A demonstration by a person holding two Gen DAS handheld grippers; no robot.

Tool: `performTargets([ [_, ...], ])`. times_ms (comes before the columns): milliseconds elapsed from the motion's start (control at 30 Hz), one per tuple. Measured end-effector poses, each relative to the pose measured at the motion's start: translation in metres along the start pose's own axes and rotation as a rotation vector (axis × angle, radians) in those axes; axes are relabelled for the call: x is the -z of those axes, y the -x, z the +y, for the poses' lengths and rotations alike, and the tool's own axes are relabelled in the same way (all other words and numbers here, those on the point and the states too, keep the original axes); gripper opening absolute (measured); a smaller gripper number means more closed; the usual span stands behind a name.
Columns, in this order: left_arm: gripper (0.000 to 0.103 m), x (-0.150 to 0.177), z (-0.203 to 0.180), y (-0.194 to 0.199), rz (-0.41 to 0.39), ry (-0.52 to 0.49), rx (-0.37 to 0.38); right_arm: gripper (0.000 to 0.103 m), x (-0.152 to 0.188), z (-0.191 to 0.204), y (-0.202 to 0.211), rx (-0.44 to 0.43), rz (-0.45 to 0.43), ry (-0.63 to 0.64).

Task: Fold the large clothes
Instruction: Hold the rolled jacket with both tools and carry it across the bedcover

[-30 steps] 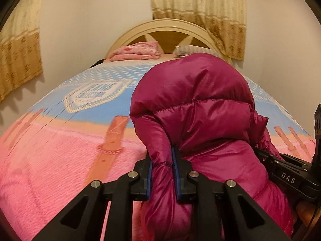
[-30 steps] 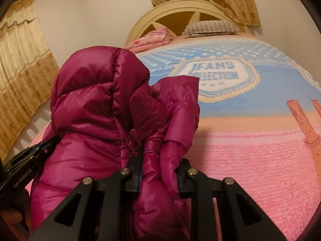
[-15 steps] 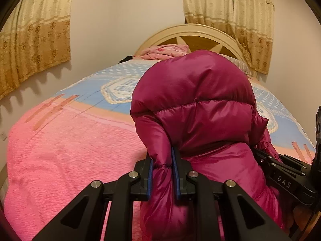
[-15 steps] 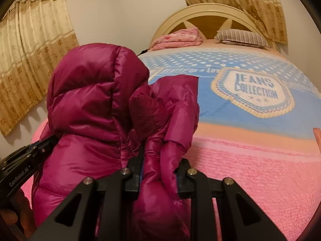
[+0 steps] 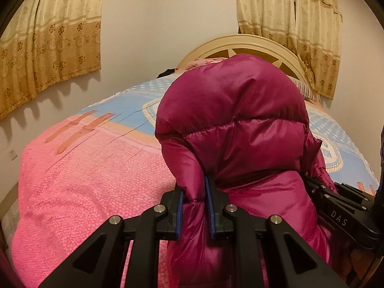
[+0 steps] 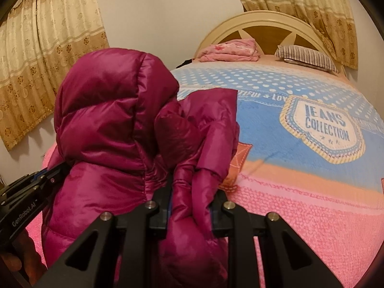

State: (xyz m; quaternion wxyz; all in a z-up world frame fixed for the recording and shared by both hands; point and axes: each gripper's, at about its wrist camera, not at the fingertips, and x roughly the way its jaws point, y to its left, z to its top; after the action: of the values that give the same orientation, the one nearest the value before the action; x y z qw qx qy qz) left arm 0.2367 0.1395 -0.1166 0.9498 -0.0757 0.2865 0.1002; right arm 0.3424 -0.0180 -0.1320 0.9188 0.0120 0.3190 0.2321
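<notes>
A magenta hooded puffer jacket [image 5: 240, 132] is held up above the bed between both grippers, its hood bulging at the top. My left gripper [image 5: 194, 204] is shut on a fold of the jacket at its left edge. My right gripper [image 6: 190, 206] is shut on a bunched fold of the same jacket [image 6: 108, 124], beside the hood. The right gripper also shows at the right of the left wrist view [image 5: 336, 206], and the left gripper at the left of the right wrist view [image 6: 26, 192]. The jacket's lower part is hidden below the fingers.
The bed [image 6: 312, 192] has a pink and blue blanket with a "JEANS COLLECTION" badge. A folded pink cloth [image 6: 230, 50] and a striped pillow [image 6: 307, 57] lie by the cream headboard [image 5: 254, 48]. Curtains [image 5: 48, 38] hang on the walls to the left and behind.
Both grippers have swung to the left with the jacket still held; more of the left wall and curtain shows now. The grip on the jacket is unchanged.
</notes>
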Motion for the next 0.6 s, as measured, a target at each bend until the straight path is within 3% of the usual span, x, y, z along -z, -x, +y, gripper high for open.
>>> performTargets([
  [600, 0.017, 0.006, 0.020, -0.020, 0.050, 0.023, -0.030, 0.023, 0.000, 0.010, -0.021, -0.024, 0.034, 0.020],
])
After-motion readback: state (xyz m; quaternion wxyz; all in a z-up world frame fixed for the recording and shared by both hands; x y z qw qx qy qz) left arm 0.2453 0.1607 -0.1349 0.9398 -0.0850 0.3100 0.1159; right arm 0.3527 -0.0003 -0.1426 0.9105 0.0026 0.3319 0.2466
